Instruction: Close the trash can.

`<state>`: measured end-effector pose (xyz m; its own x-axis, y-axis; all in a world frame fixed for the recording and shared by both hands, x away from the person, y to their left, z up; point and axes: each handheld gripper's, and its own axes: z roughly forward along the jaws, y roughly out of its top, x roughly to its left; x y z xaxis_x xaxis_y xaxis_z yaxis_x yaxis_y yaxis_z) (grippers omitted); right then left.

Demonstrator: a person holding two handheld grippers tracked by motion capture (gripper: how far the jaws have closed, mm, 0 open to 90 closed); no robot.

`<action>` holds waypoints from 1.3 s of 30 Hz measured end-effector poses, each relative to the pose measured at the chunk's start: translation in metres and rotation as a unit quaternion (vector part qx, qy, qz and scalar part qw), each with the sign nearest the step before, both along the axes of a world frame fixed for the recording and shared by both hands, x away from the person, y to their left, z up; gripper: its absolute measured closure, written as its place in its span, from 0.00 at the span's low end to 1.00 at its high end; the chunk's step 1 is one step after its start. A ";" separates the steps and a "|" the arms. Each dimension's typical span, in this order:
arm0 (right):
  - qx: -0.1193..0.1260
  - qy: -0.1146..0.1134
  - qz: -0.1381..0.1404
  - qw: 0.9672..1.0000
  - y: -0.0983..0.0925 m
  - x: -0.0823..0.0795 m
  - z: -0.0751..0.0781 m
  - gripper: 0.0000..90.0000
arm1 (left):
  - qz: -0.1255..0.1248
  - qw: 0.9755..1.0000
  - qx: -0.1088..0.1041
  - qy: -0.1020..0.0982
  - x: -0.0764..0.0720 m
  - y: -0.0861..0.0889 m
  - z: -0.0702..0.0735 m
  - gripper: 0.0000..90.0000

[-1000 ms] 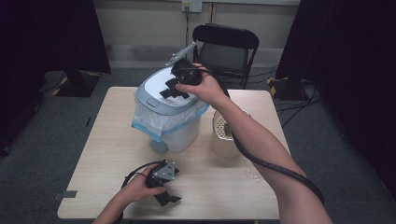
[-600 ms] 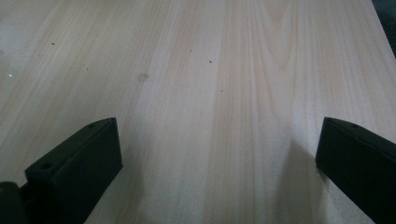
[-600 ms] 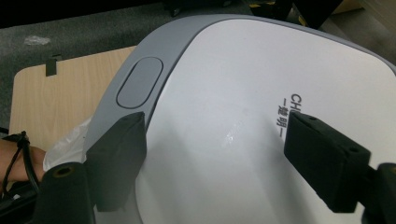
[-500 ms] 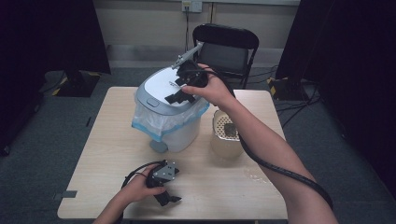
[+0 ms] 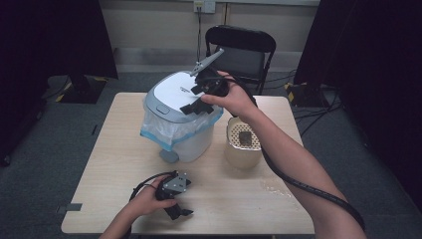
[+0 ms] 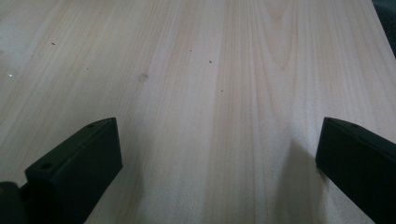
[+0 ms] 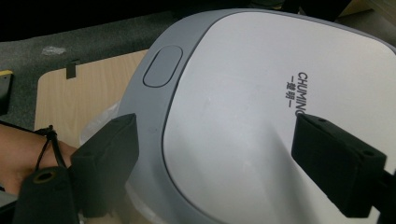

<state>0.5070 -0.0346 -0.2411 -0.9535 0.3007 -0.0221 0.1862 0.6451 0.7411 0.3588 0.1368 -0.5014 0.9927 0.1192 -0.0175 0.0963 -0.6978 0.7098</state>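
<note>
Bin (image 5: 179, 119) stands at the far-left middle of the table (image 5: 239, 194), lid (image 7: 261, 116) down, clear bag folded over its rim; contents hidden. Just right of it, a perforated beige tub (image 5: 243, 144) holding a dark block. The lid's push button (image 7: 162, 66) faces the table's left side.

Right gripper (image 5: 199, 102) hovers over the lid, jaws just opened, nothing between them. Left gripper (image 5: 176, 209) rests near the front edge, jaws wide apart over bare wood.

Pale wooden table; grey carpet, black chair (image 5: 241, 50) behind.
</note>
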 end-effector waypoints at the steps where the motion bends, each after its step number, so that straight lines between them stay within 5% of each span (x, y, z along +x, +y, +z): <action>1: 0.000 0.001 -0.002 1.000 -0.001 -0.001 0.000 0.16 | 0.000 1.000 0.000 0.000 0.000 0.000 0.000 0.00; 22: 0.008 0.002 -0.002 1.000 -0.035 -0.022 -0.005 0.16 | 0.001 1.000 0.000 -0.008 0.000 0.000 0.000 0.00; 39: -0.001 -0.002 0.000 1.000 -0.064 -0.038 -0.022 0.16 | 0.001 1.000 0.005 -0.008 0.000 0.000 0.001 0.00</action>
<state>0.4685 -0.0988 -0.2636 -0.9534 0.3005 -0.0259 0.1837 0.6466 0.7404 0.3592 0.1372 -0.5004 0.9926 0.1215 0.0005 0.0859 -0.7045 0.7044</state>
